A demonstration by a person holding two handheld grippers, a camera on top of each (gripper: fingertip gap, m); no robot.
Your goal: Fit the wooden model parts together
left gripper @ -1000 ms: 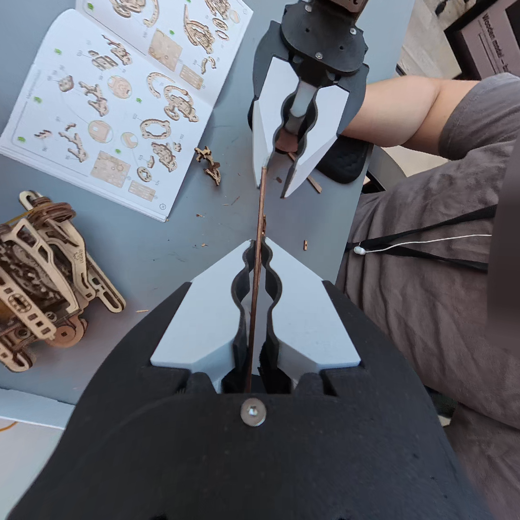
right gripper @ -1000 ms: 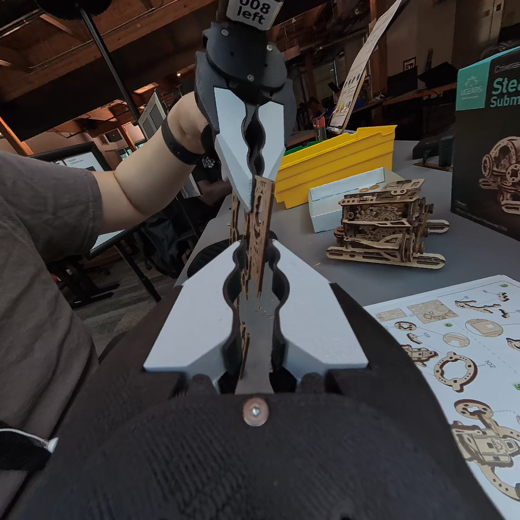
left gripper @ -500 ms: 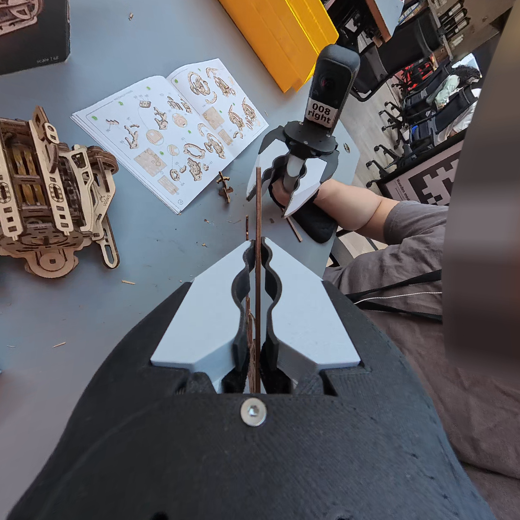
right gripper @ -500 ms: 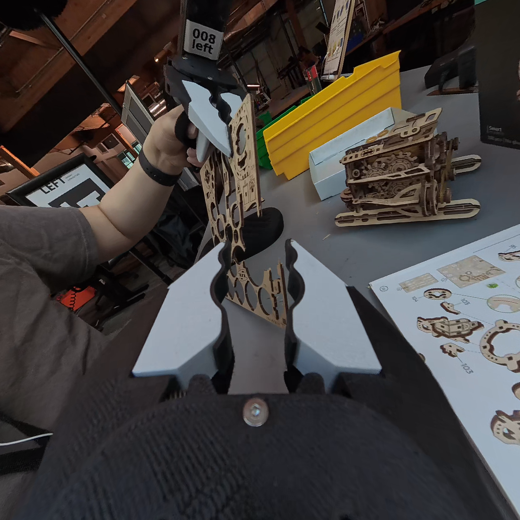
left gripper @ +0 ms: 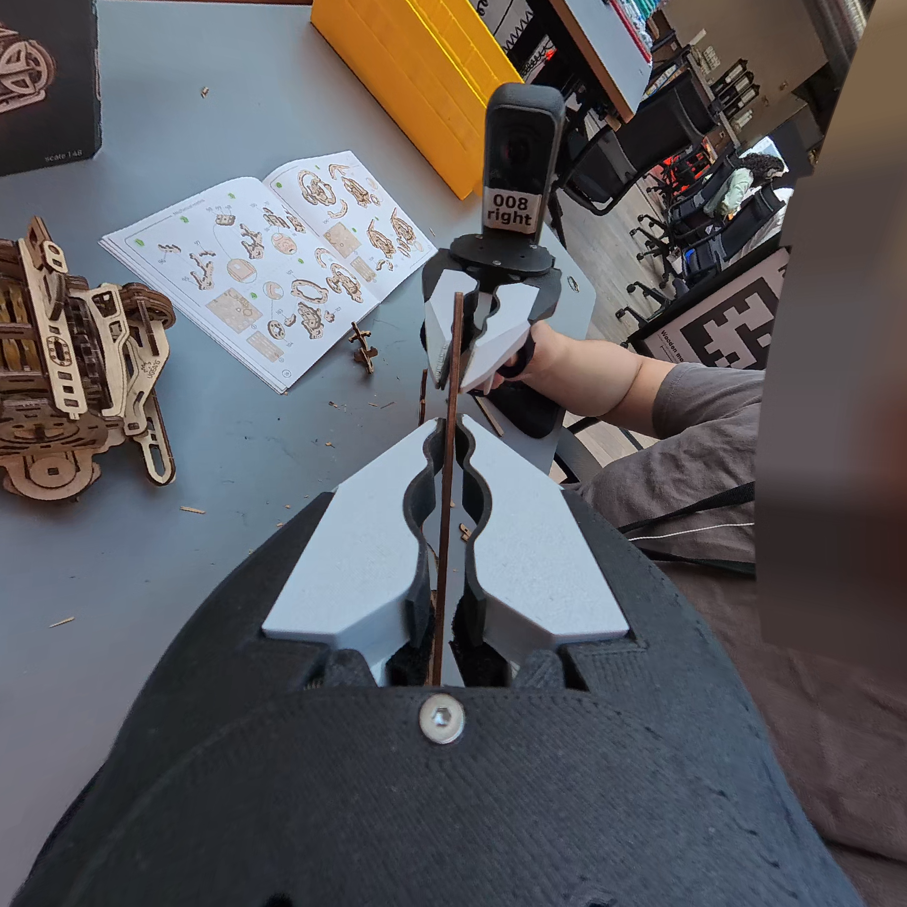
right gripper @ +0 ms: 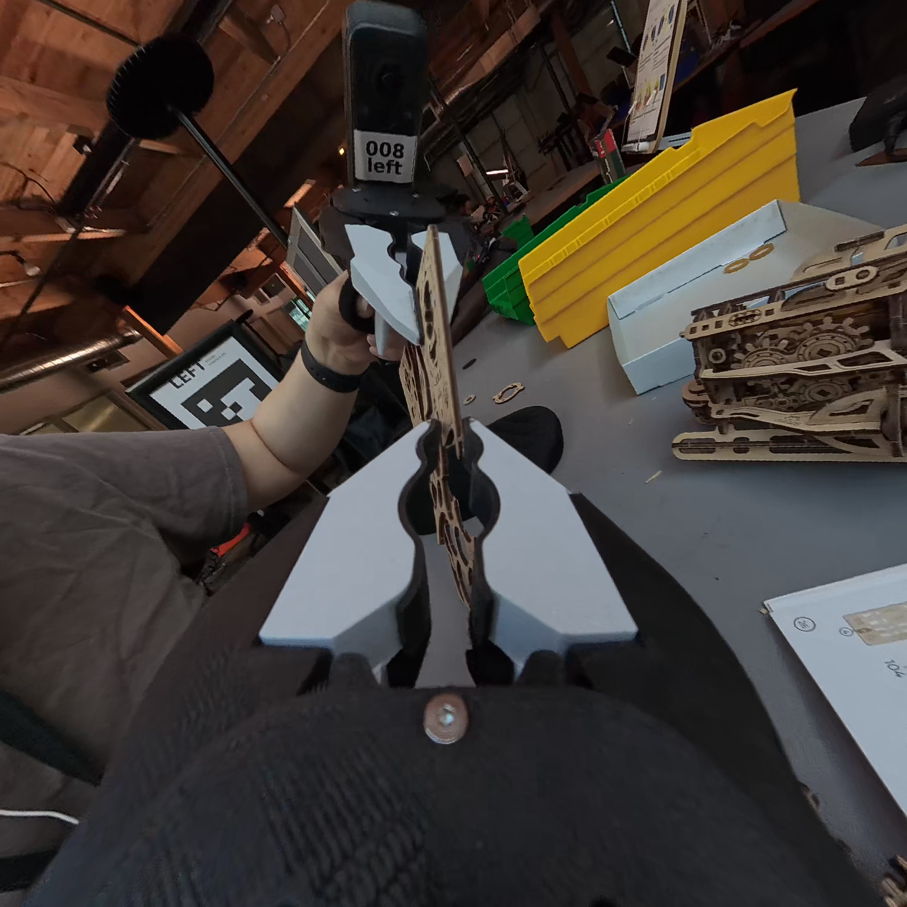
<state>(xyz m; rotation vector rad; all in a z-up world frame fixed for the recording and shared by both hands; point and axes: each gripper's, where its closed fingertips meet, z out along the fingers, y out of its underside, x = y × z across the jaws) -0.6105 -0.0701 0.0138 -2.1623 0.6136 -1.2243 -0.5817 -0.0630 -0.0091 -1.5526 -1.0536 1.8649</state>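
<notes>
Left tongs [left gripper: 447, 432] grip wooden sheet [left gripper: 449, 441]; white tray [right gripper: 653, 338] holds a cutout [right gripper: 748, 259].

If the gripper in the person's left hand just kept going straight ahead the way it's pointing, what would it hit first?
Most likely the right gripper, which faces the left gripper along the thin wooden sheet it clamps edge-on. Depth is hard to judge, but nothing else seems to lie between them.

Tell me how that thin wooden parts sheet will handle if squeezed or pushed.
The wooden parts sheet is very thin and full of cut-outs, so it probably flexes and may snap. It likely weighs little: the left tool holds it by its edge. Flat faces should grip well.
</notes>
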